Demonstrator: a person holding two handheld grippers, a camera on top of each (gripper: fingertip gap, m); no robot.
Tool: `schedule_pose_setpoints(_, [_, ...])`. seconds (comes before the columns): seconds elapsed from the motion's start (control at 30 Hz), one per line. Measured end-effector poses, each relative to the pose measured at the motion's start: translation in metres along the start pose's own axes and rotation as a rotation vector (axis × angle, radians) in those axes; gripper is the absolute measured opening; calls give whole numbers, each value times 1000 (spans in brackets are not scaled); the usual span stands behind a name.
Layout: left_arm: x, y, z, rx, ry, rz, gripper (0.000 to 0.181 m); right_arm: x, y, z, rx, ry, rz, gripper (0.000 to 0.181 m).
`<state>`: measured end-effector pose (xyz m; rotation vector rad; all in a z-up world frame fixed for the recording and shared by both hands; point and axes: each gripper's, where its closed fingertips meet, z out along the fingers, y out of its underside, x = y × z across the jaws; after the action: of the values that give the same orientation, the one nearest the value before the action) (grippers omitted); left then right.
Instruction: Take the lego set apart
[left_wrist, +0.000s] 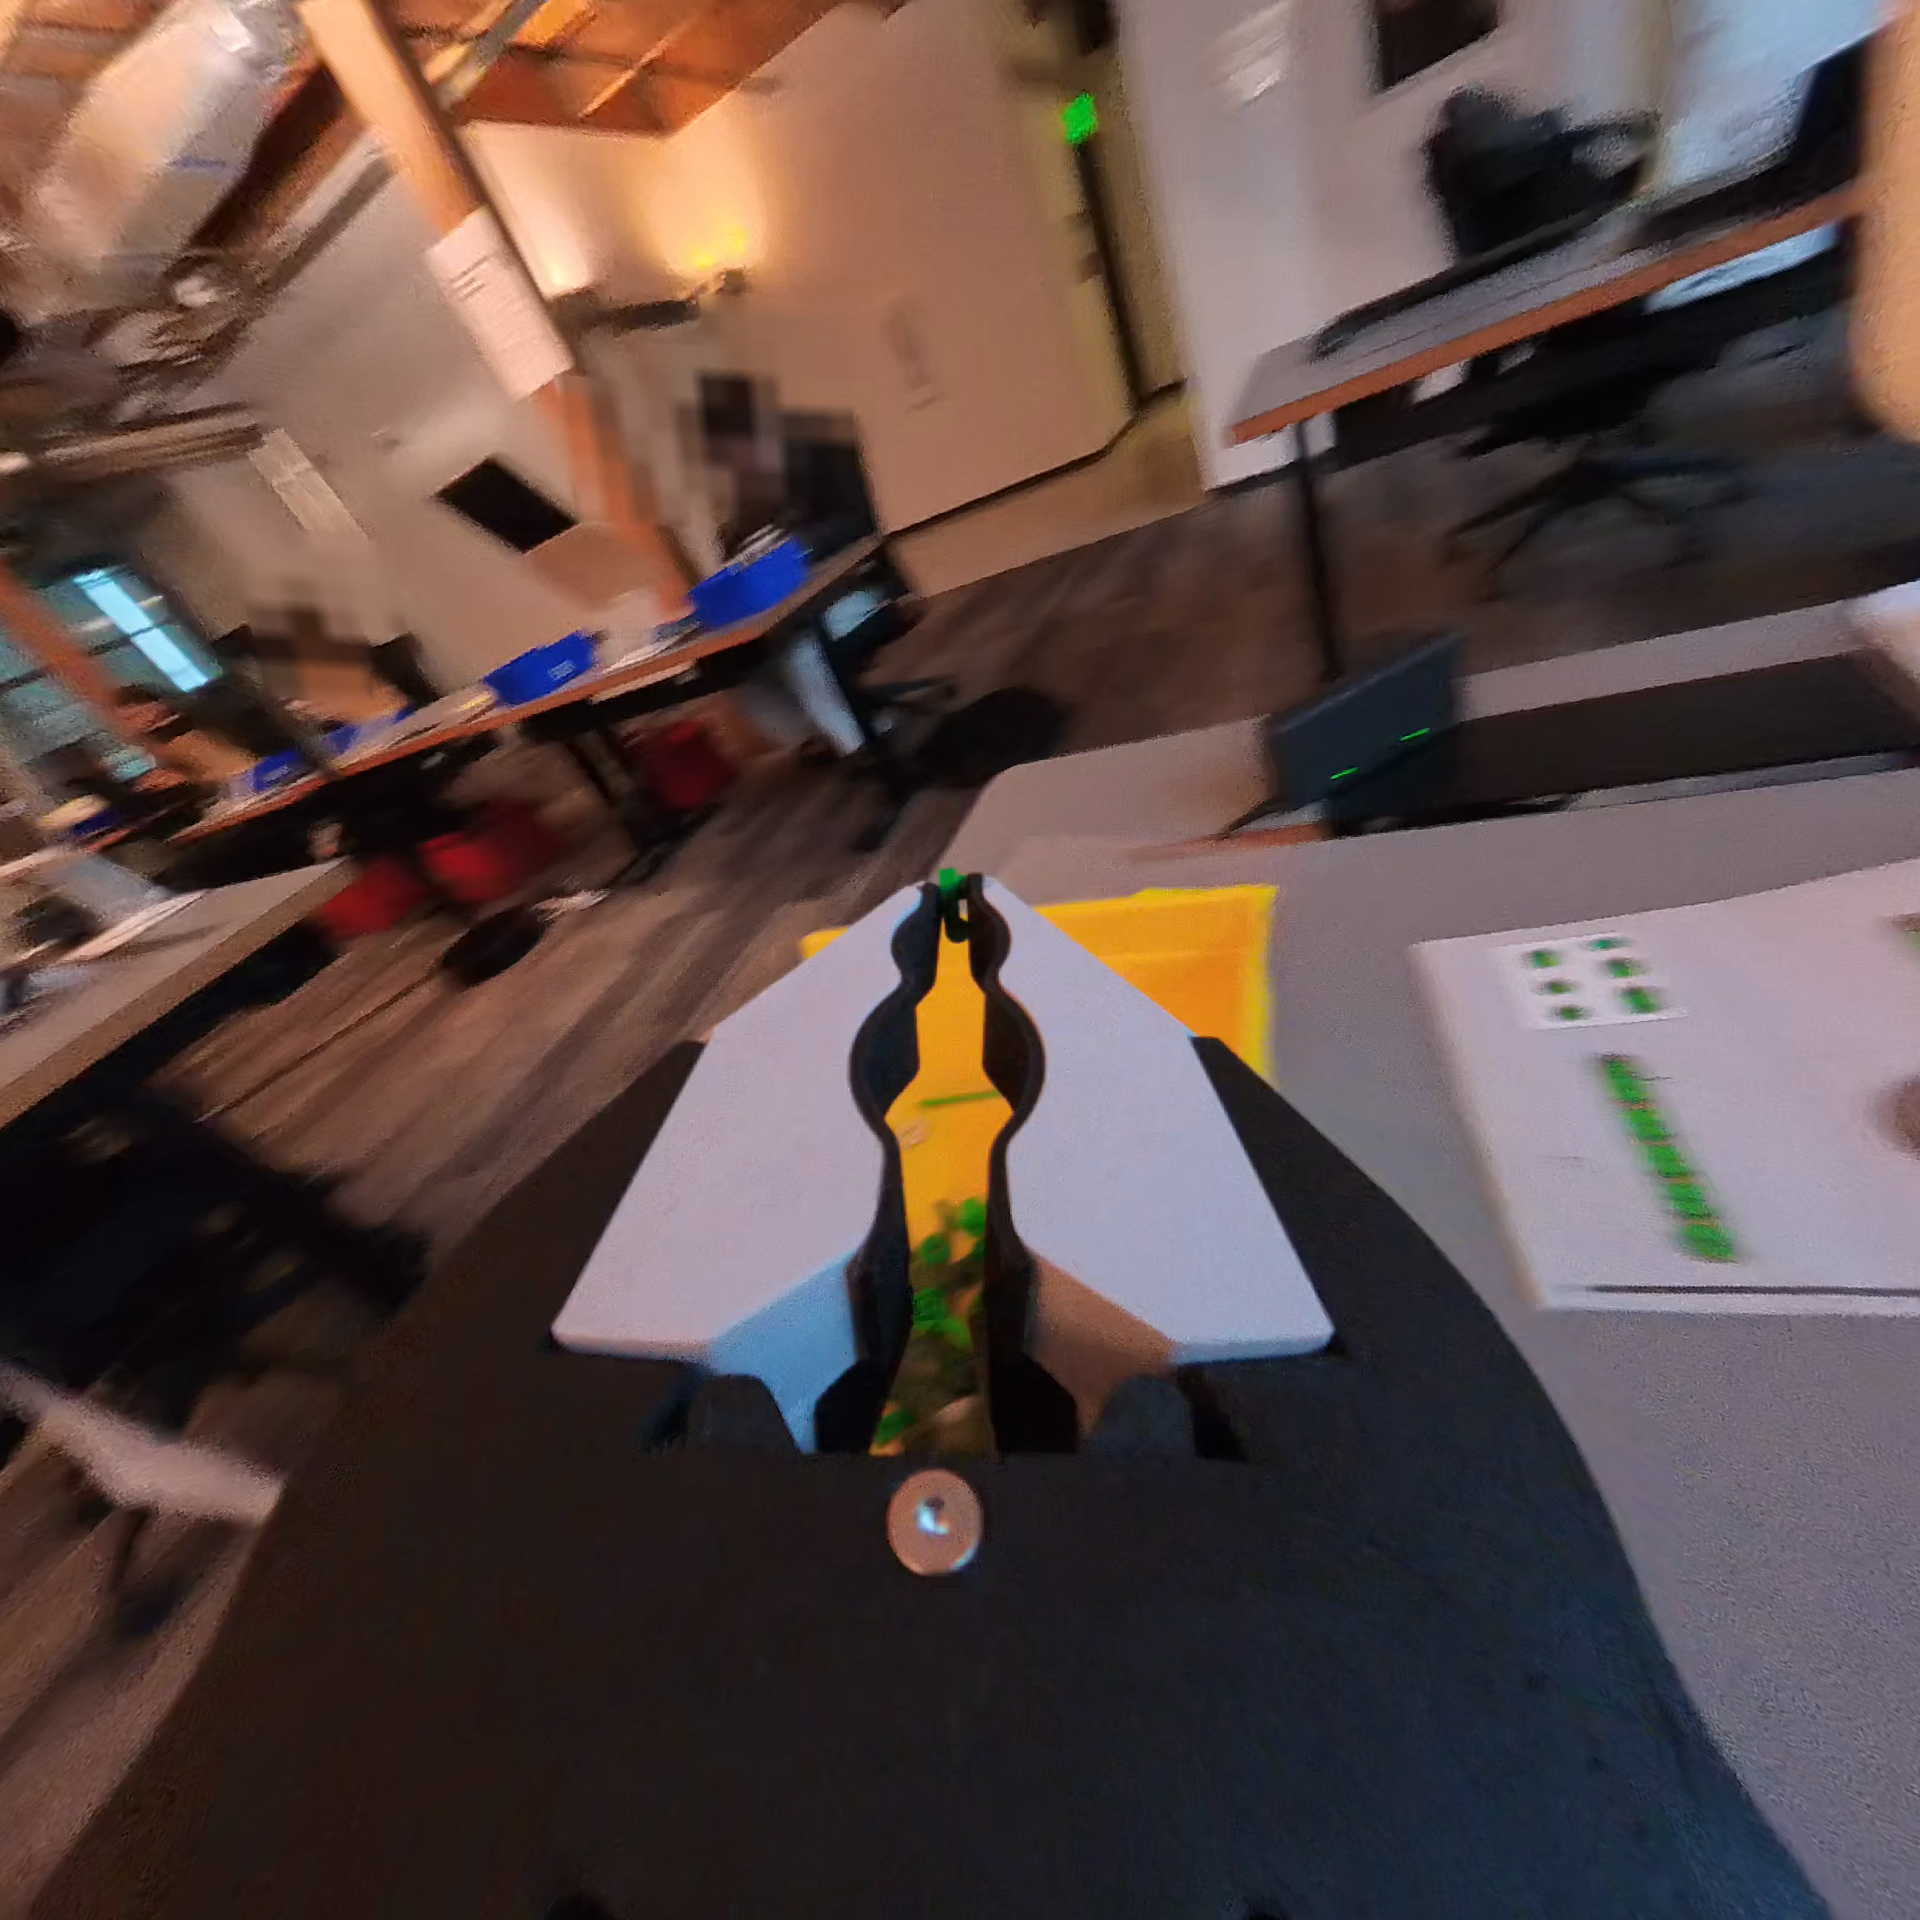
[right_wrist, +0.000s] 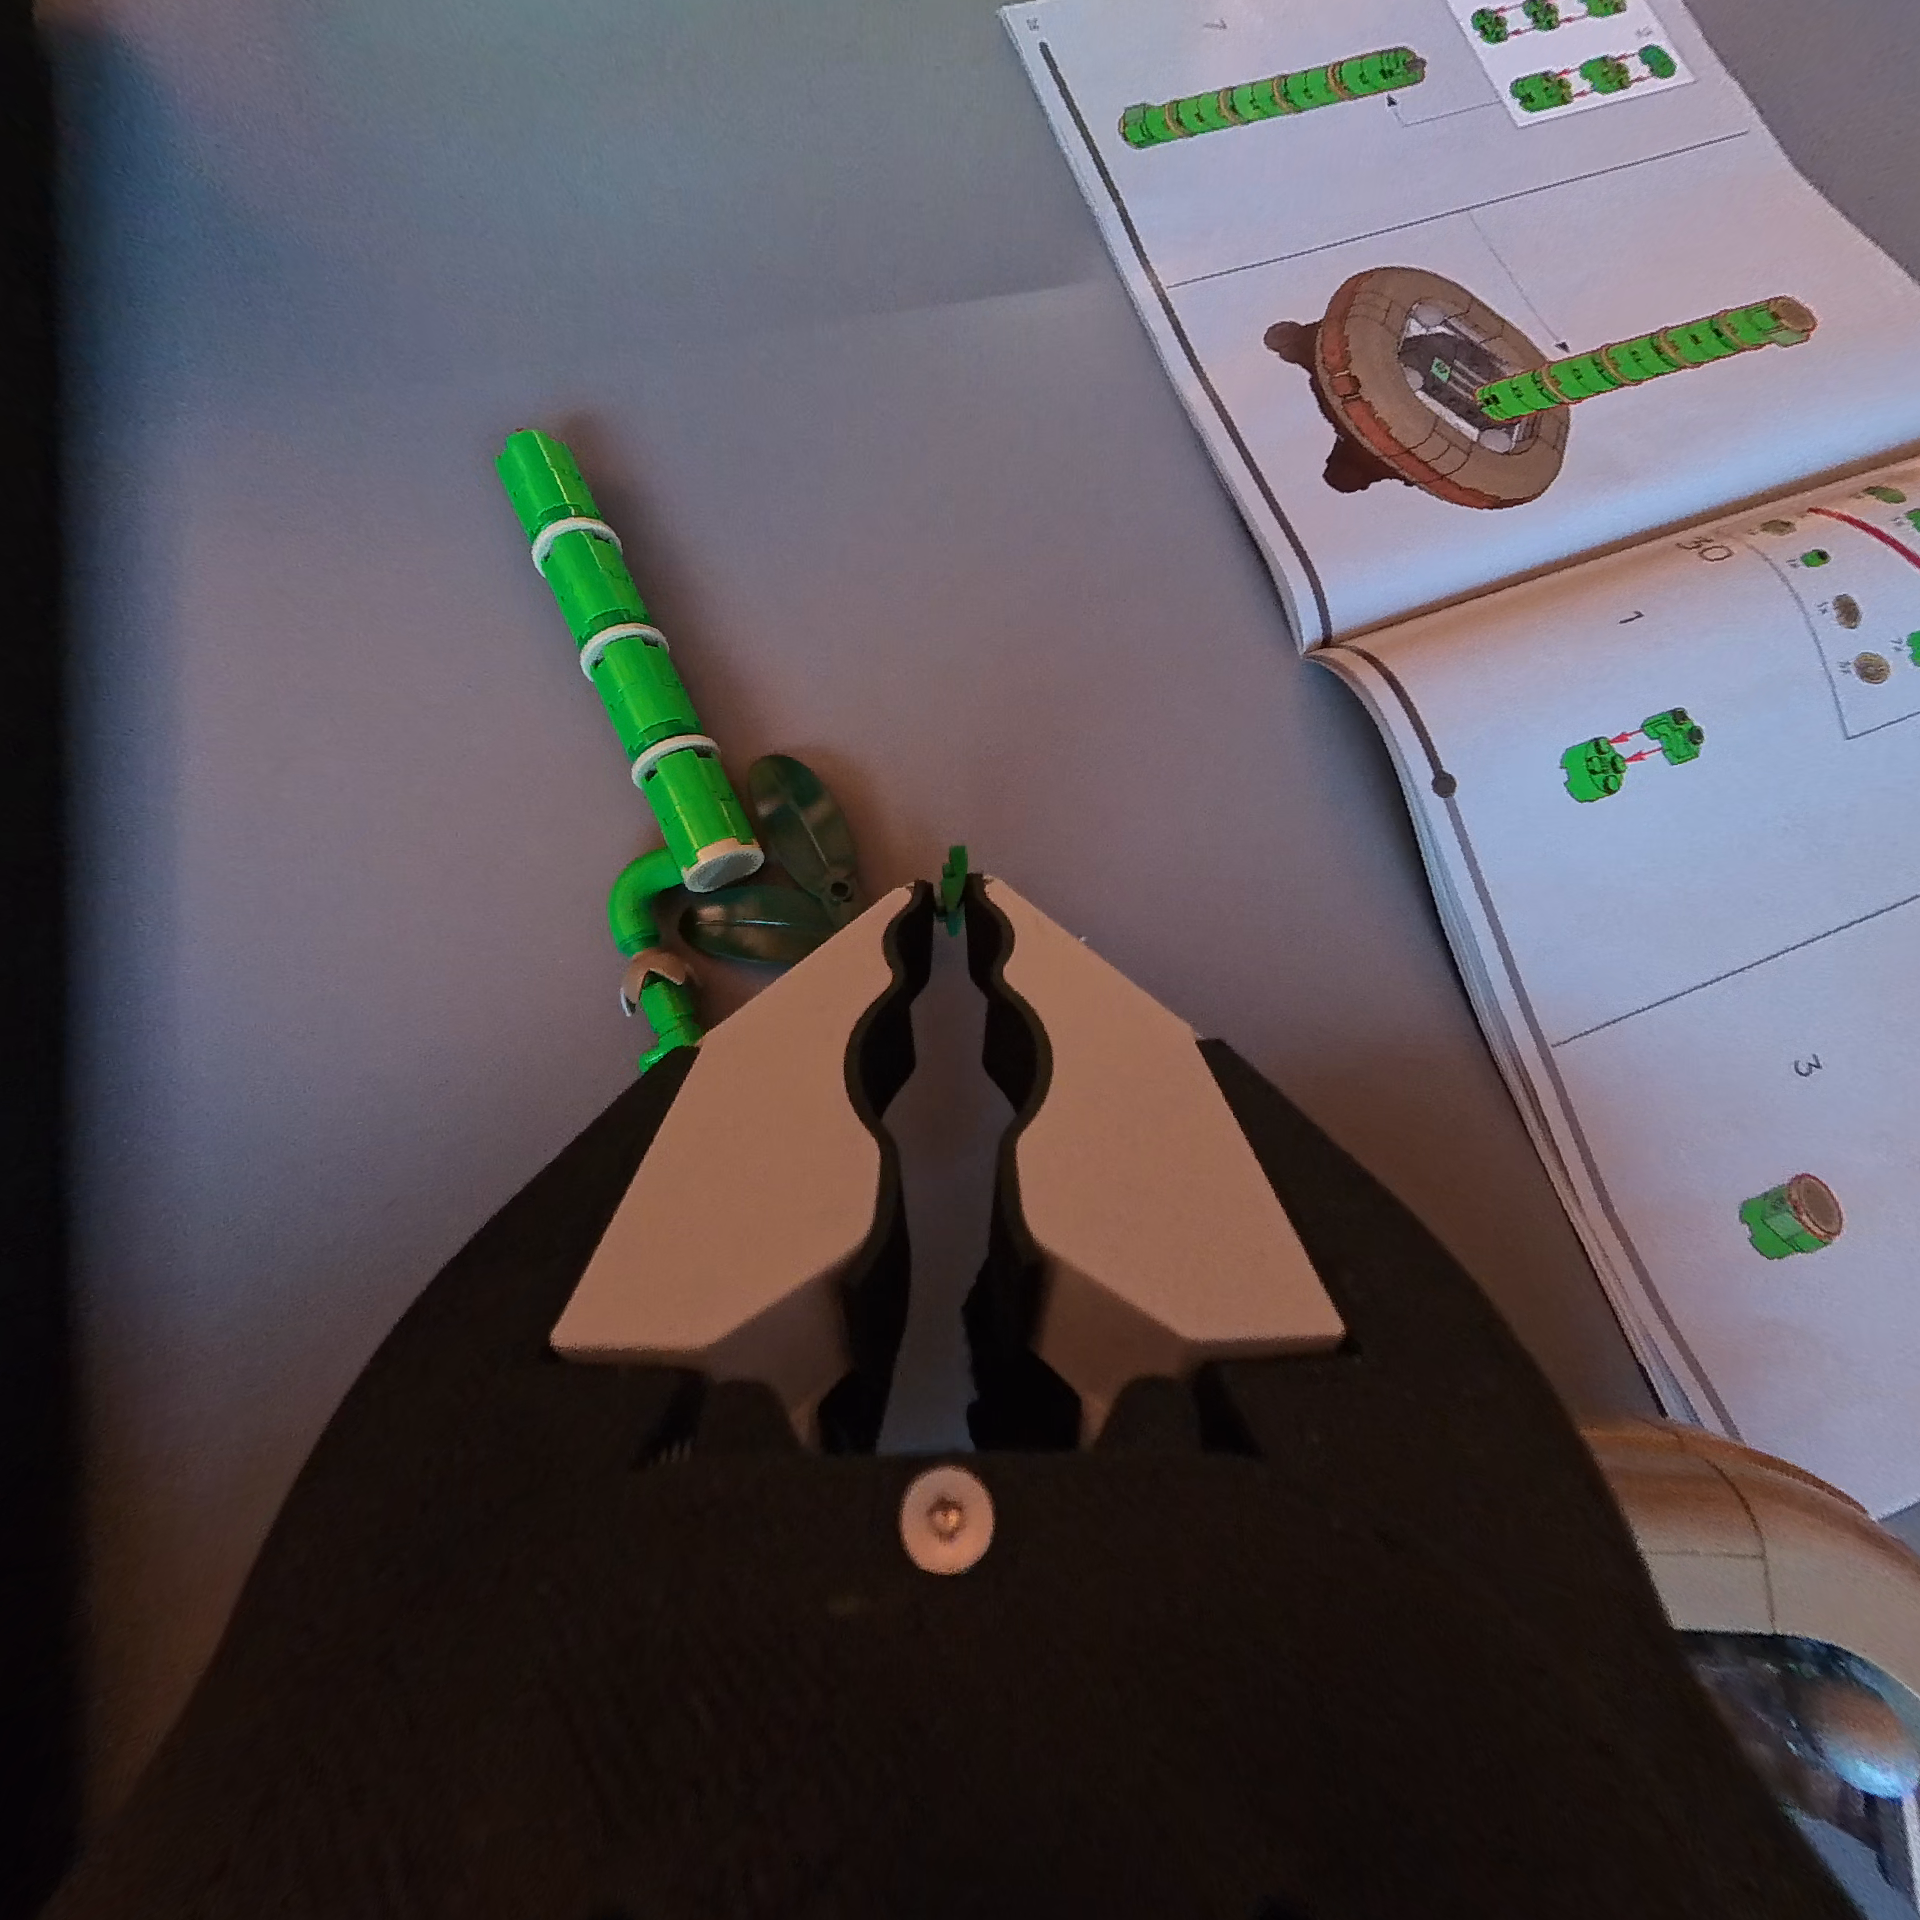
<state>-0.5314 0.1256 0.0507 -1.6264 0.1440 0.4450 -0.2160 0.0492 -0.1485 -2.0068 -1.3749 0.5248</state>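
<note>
Left gripper (left_wrist: 954, 914) pinches a green bit (left_wrist: 951, 902) over the yellow bin (left_wrist: 1174, 966); right gripper (right_wrist: 948, 902) pinches another piece (right_wrist: 952, 878) beside the stalk (right_wrist: 623, 655). Tiny tip grips: either could slip out.

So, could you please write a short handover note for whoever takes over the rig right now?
Left claw: shut on a small green piece, held above the yellow bin, which already holds loose green parts.
Right claw: shut on another small green piece, over the grey table.
On the table: the green stalk is still assembled, with a curved green connector and two dark leaves at its near end. The instruction booklet lies open to the right.
Left: bin both pieces, then break down the stalk.
</note>
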Motion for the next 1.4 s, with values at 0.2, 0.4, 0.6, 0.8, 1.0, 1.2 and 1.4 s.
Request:
schedule_pose_setpoints(0.2, [-27, 57, 19, -231, 32, -147, 21, 0, 0, 1, -3, -1, -2, 5])
schedule_pose_setpoints(0.4, [-33, 34, 12, -71, 111, -377, 41, 2, -3, -1, 15, 10, -4, 5])
schedule_pose_setpoints(0.6, [138, -39, -56, 121, 1043, -488, 18, -15, -59, -33, 376, -203, 157, 4])
schedule_pose_setpoints(0.8, [250, -29, -141, -49, 1668, -475, 14, -23, -87, -74, 644, -486, 342, 5])
schedule_pose_setpoints(1.0, [275, -15, -155, 85, 1598, -163, 16, -25, -93, -85, 701, -537, 364, 5])
schedule_pose_setpoints(1.2, [281, -9, -157, 193, 1513, 15, 16, -31, -93, -83, 684, -548, 333, 5])
schedule_pose_setpoints(1.4, [283, -9, -163, 220, 1524, 37, 15, -37, -92, -80, 671, -507, 243, 5])
